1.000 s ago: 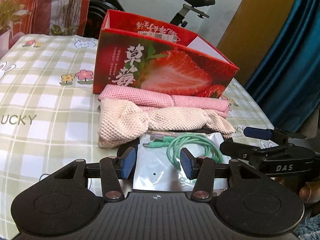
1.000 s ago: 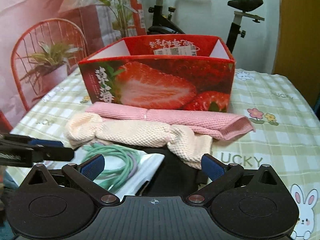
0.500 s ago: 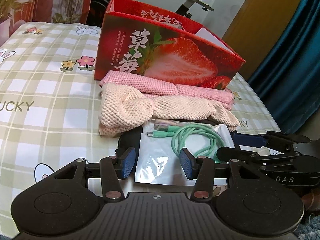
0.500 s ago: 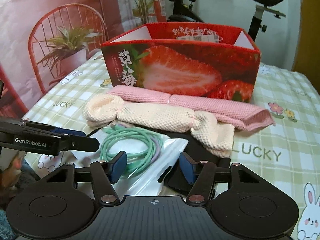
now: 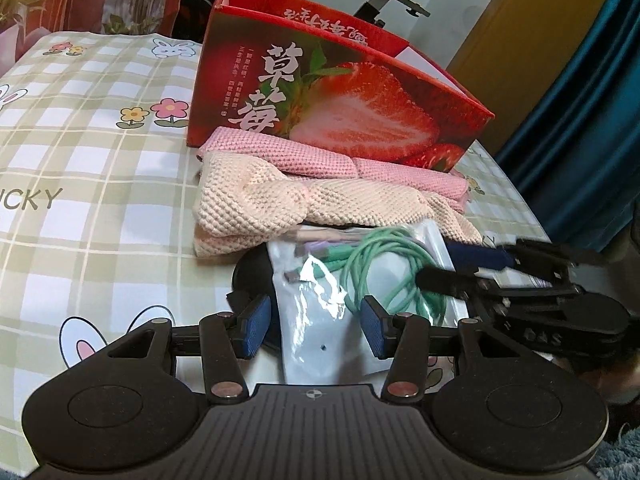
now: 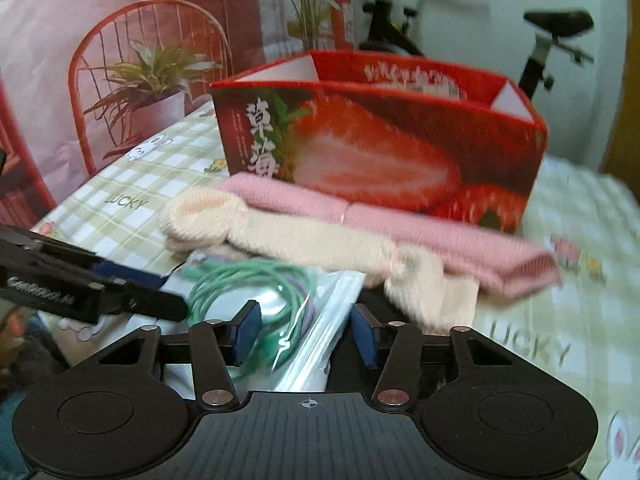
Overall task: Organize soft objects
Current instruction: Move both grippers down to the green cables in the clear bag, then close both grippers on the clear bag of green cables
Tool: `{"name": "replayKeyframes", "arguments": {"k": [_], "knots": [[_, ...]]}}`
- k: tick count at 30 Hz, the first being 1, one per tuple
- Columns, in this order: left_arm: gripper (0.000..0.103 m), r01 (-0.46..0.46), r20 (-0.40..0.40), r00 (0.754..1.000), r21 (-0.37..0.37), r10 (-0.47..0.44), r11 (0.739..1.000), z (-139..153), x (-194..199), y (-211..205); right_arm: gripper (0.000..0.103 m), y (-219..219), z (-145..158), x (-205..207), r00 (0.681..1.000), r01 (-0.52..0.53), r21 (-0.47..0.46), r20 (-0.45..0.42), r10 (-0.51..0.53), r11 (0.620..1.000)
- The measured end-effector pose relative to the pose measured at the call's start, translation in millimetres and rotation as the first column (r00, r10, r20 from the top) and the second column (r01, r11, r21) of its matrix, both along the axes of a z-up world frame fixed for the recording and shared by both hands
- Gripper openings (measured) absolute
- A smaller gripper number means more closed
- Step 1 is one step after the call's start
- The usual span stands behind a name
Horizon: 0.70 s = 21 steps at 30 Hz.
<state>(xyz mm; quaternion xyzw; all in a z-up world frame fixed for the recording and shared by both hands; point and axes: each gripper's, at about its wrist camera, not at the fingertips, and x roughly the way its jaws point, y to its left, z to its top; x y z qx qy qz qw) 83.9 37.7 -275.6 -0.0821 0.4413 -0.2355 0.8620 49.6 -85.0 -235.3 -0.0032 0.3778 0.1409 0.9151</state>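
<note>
Moved since a second ago: the right gripper [image 6: 305, 334] has drawn its jaws in from wide apart to a middling gap, and the clear bag [image 6: 320, 312] now lies between its blue pads; both views sit closer to the pile than before.
Right gripper: jaws have just been closing; the pads flank the bag's edge, but the view is blurred, so I cannot tell if they press on it.
Left gripper [image 5: 314, 330]: jaws part open, same gap as before, a pad on each side of the bag's near end [image 5: 316, 292] with space showing, gripping nothing.
Clear bag: lies flat on a black pad [image 5: 250, 276], holding a coiled green cable [image 5: 384, 264] and a lilac one.
Cream cloth [image 5: 256, 204]: a knitted roll just behind the bag, its right end draping over the black pad.
Pink cloth [image 5: 320, 158]: lies behind the cream one, against the foot of the box.
Strawberry box [image 5: 340, 100]: red, open-topped, upright on the checked tablecloth [image 5: 100, 152].
Background: an exercise bike [image 6: 552, 44] behind the box, a blue curtain [image 5: 580, 92] at the right in the left wrist view.
</note>
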Motion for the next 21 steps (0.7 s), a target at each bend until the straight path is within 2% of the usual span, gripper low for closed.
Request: {"name": "replayKeyframes", "arguments": {"k": [9, 21], "knots": [[0.051, 0.017, -0.005, 1.0, -0.015, -0.017, 1.0, -0.4, -1.1, -0.6, 0.045, -8.3, -7.4, -0.3, 0.999, 0.032, 0.068, 0.012, -0.032, 0.997], [0.05, 0.042, -0.009, 0.999, -0.037, -0.043, 0.998, 3.2, -3.1, 0.0, 0.045, -8.8, -8.6, -1.5, 0.999, 0.033, 0.085, 0.005, -0.033, 0.996]]}}
